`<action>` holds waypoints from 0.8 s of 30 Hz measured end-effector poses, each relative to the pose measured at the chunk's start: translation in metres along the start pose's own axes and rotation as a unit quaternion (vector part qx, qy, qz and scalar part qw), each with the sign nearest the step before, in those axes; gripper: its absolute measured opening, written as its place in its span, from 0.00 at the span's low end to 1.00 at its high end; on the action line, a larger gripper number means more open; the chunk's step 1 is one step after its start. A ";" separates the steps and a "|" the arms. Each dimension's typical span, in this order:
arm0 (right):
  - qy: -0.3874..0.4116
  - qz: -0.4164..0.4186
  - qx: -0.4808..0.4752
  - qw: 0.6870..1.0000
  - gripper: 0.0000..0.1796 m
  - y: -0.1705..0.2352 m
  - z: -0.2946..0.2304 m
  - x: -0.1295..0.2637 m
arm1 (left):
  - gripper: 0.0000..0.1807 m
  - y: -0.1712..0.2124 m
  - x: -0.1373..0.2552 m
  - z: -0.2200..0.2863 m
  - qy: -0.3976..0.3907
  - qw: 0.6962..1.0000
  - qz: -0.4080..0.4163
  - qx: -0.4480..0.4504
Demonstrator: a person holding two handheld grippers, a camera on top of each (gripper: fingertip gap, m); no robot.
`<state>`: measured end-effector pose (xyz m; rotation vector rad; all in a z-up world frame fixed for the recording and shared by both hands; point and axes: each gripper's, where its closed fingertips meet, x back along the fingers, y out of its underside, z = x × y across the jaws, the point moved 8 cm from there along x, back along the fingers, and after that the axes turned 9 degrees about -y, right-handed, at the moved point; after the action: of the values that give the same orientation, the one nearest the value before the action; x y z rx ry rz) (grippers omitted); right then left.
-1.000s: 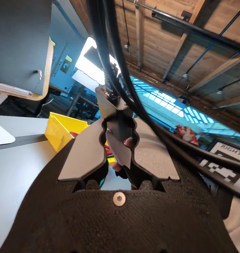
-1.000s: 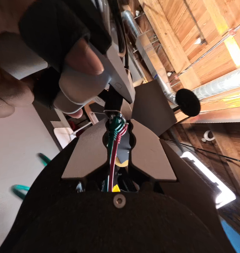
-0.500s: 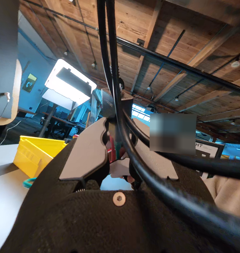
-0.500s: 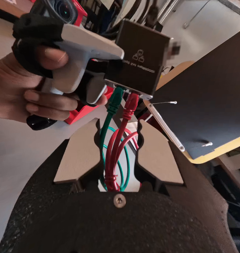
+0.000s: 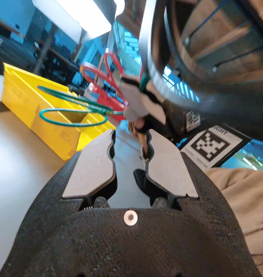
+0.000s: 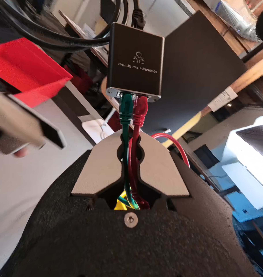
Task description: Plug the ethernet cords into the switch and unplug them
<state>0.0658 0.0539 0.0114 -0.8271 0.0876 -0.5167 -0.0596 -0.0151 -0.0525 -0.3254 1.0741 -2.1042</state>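
In the right wrist view my right gripper [image 6: 130, 134] is shut on the green cord [image 6: 126, 143] and the red cord [image 6: 134, 143] just below their plugs. Both plugs sit in the ports of the black switch [image 6: 135, 60], which stands above the jaws with black cables [image 6: 67, 40] leaving its far end. My left gripper [image 5: 130, 134] is open and empty over the table. It also shows, blurred, in the right wrist view [image 6: 30, 131], apart from the switch. The green cord's loop [image 5: 72, 116] and red loops [image 5: 109, 70] hang ahead of it.
A yellow bin [image 5: 37, 107] stands on the grey table [image 5: 22, 172] at the left. A red bin [image 6: 27, 70] lies left of the switch and a black panel [image 6: 203, 72] right of it. A beige sleeve [image 5: 240, 202] and a square marker tag [image 5: 210, 145] are at the right. Left tips to right tips: about 8 cm.
My left gripper has let go of the switch, opened and pulled back and down. My right gripper has closed on the green and red cords below the switch.
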 end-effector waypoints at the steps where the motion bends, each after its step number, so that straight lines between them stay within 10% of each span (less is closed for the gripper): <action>1: 0.011 -0.013 0.003 1.000 0.06 0.005 0.006 0.001 | 0.19 0.009 -0.005 -0.003 -0.007 1.000 -0.016 -0.014; 11: 0.026 -0.092 0.086 0.992 0.06 0.034 0.025 -0.001 | 0.20 0.042 -0.032 0.032 -0.089 0.959 -0.022 -0.268; 21: -0.015 0.024 0.287 0.957 0.07 0.007 -0.039 -0.009 | 0.33 -0.023 0.023 0.007 -0.099 0.982 0.138 -0.081; 24: -0.019 0.051 0.310 0.949 0.07 0.004 -0.047 -0.007 | 0.21 -0.024 0.026 0.016 -0.062 0.981 0.138 -0.122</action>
<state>0.0487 0.0271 -0.0248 -0.2133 -0.0684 -0.3957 -0.0809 -0.0339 -0.0262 -0.3966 1.2288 -1.6903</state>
